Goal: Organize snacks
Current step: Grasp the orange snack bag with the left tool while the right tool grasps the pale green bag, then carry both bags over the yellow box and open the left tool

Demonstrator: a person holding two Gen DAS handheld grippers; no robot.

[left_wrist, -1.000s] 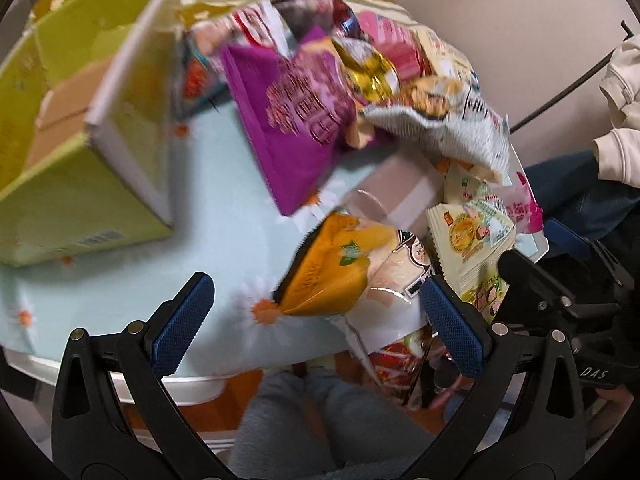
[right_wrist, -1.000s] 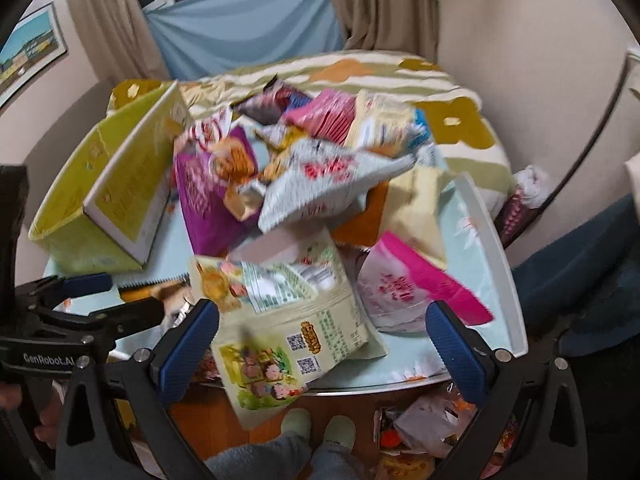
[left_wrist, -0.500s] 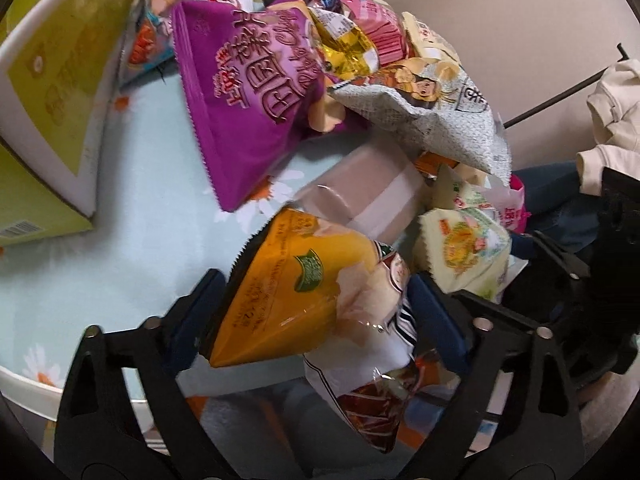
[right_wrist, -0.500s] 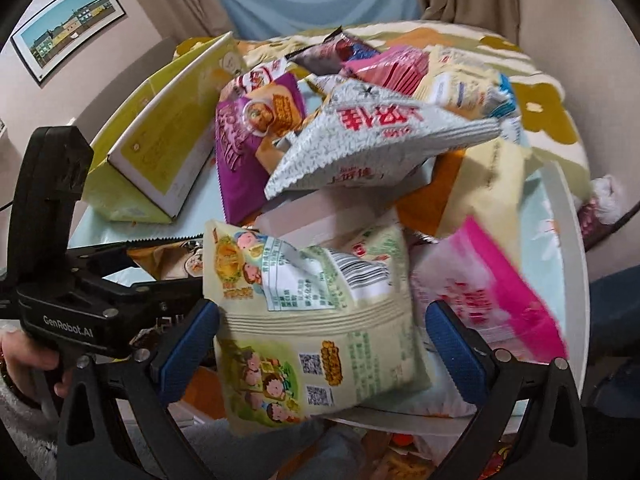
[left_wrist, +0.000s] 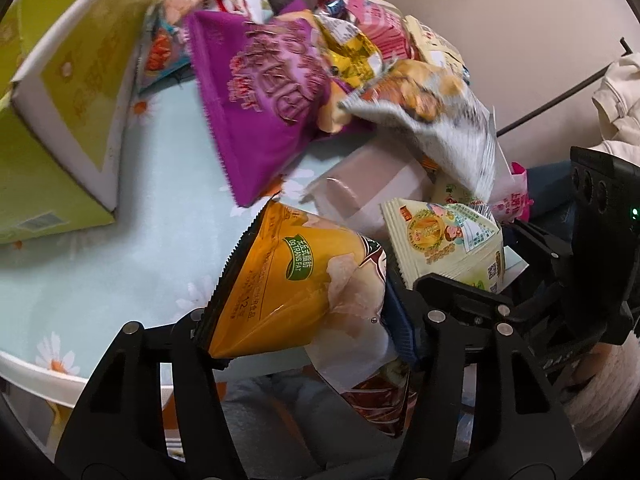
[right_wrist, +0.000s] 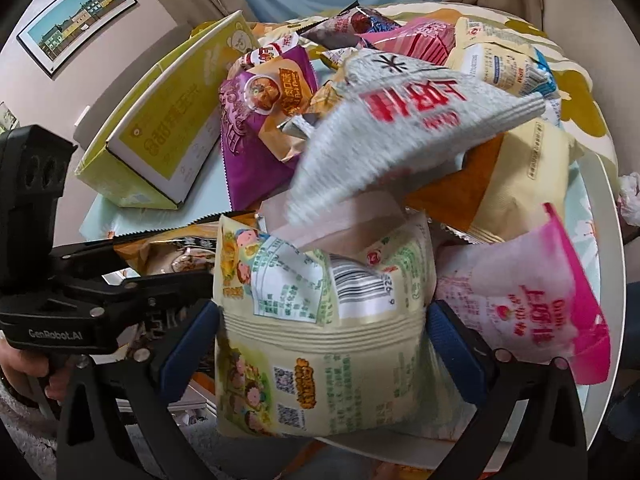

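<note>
Pinching an orange snack bag [left_wrist: 296, 284] in the left gripper [left_wrist: 304, 320] and a pale green snack bag [right_wrist: 320, 320] in the right gripper [right_wrist: 324, 320], both at the desk's [left_wrist: 100, 248] near edge; yellow-green box [left_wrist: 60, 120] open beyond, toward the far left corner, nearer the left.

Soft, even indoor light with faint shadows. Fisheye bending and dark corners frame both views. The grey packet [right_wrist: 400, 136] beyond the right claw [right_wrist: 324, 336] is motion-blurred.

**Snack colours on the daisy worktop**

The worktop [left_wrist: 120, 248] is pale blue with white daisies. The open box [left_wrist: 60, 120] is yellow-green. Bags: one purple [left_wrist: 260, 120], one orange [left_wrist: 292, 280], one cream-green [right_wrist: 320, 332], one grey-speckled with red lettering [right_wrist: 400, 132], one pink [right_wrist: 532, 300].
</note>
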